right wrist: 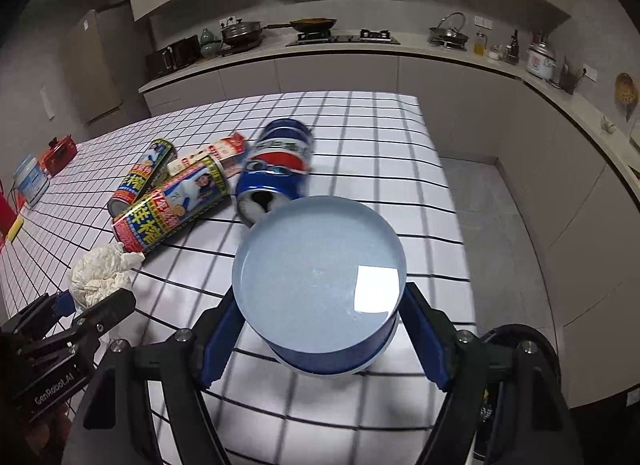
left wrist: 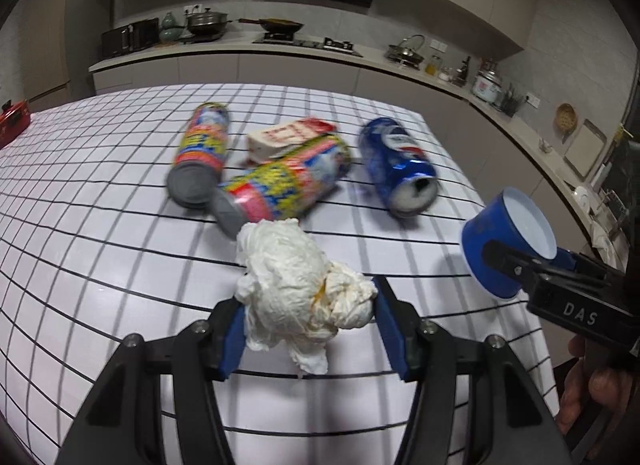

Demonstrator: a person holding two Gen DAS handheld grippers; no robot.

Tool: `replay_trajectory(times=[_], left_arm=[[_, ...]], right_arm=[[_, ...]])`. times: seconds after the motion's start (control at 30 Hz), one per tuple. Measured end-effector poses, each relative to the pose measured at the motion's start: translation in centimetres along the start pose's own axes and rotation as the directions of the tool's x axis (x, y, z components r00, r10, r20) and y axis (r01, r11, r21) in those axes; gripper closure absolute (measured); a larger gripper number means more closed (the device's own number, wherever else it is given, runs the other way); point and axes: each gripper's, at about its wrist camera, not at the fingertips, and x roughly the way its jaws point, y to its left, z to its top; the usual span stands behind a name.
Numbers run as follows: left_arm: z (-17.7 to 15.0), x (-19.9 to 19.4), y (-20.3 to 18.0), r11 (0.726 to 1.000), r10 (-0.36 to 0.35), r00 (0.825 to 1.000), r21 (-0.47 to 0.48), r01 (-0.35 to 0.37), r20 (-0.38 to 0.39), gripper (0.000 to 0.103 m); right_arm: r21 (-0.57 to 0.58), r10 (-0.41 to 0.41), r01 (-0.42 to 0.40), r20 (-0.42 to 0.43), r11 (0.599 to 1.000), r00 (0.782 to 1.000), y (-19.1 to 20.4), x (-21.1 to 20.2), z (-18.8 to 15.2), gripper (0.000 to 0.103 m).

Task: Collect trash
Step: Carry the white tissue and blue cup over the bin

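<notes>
On the left, our left gripper (left wrist: 310, 319) is clenched on a crumpled white tissue wad (left wrist: 298, 287), held near the table's near edge; the wad is soft and overhangs the pads, so we judge a loose tail could snag or the whole ball could slip out if the squeeze eases. Toward the middle of the gridded tablecloth (left wrist: 100, 249) lie two printed drink cans (left wrist: 282, 181), a small carton (left wrist: 286, 137) and a blue Pepsi can (left wrist: 394, 163), all on their sides and close together; we think any brush against them could send the round cans rolling toward the table's right edge. On the right, our right gripper (right wrist: 320, 329) is grasping a blue paper cup (right wrist: 320, 285) by its wall, mouth tilted forward; too much pressure could crush it, and we cannot tell whether it holds liquid that could spill.
</notes>
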Motion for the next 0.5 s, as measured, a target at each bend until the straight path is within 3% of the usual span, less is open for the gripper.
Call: replay_trajectory(times=[0.5], left_arm=[[-1.1,-0.1,-11.2,0.996,-0.041,0.999,0.084,0.04,0.001,0.045]], right_arm=[[0.097,-0.027,0.025,0.021,0.995,0.999,-11.2,-4.1,-2.5,0.025]])
